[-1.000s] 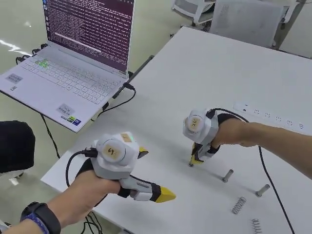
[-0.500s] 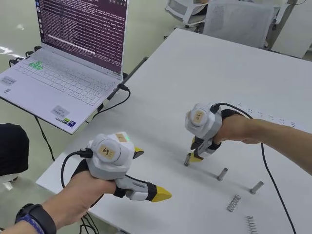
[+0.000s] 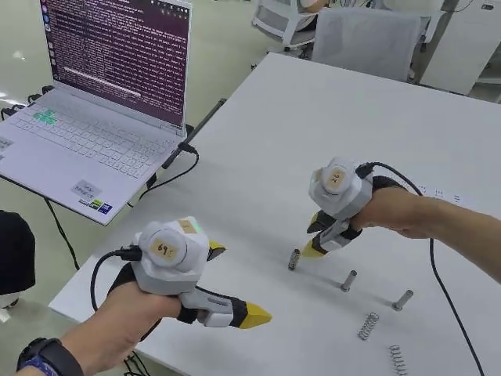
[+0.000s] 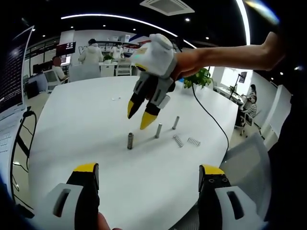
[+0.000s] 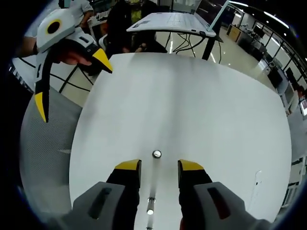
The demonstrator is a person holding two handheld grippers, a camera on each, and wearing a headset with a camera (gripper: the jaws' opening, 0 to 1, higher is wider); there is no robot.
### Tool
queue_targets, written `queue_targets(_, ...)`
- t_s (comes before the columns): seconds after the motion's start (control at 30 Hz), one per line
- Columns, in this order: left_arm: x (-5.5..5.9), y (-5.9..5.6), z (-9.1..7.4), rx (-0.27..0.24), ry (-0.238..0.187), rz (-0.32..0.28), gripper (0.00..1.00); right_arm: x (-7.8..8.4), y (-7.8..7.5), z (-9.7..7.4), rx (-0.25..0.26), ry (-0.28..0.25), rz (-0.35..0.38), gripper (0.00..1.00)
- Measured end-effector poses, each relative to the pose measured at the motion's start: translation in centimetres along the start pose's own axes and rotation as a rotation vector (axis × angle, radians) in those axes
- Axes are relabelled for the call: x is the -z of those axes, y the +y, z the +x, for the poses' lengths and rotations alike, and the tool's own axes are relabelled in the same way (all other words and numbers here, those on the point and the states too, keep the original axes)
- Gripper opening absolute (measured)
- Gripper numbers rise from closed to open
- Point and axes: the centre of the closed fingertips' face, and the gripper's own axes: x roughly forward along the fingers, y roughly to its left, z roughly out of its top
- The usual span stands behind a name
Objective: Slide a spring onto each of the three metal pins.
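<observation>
Right tool (image 3: 313, 237) now hovers lifted off the spring-wrapped pin (image 3: 293, 259), jaws slightly parted, empty; left tool (image 3: 235, 282) gapes empty.

Three upright metal pins (image 3: 348, 280) are standing in line, one carrying a spring (image 3: 294, 259); two silver coil springs (image 3: 367, 326) are lying beside them.

The smooth white bench (image 3: 313, 117) looks matt. The three short cylindrical pins (image 3: 348, 280) are dull grey metal; the two loose coiled springs (image 3: 368, 326) are shiny wire.
</observation>
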Motion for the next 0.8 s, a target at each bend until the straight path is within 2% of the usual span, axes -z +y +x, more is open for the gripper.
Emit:
queue_targets(0.33, -0.1, -0.3, 0.1, 0.008, 0.002, 0.006, 0.83, 0.5, 0.0, -1.4, 0.041, -0.088, 0.109, 0.34)
queue_targets(0.63, -0.1, -0.3, 0.1, 0.01, 0.005, 0.007, 0.83, 1.5, 0.7, -2.7, 0.073, -0.145, 0.177, 0.38)
queue_targets(0.8, -0.3, -0.2, 0.1, 0.011, 0.002, 0.005, 0.83, 1.8, 1.1, -3.7, 0.097, -0.202, 0.232, 0.42)
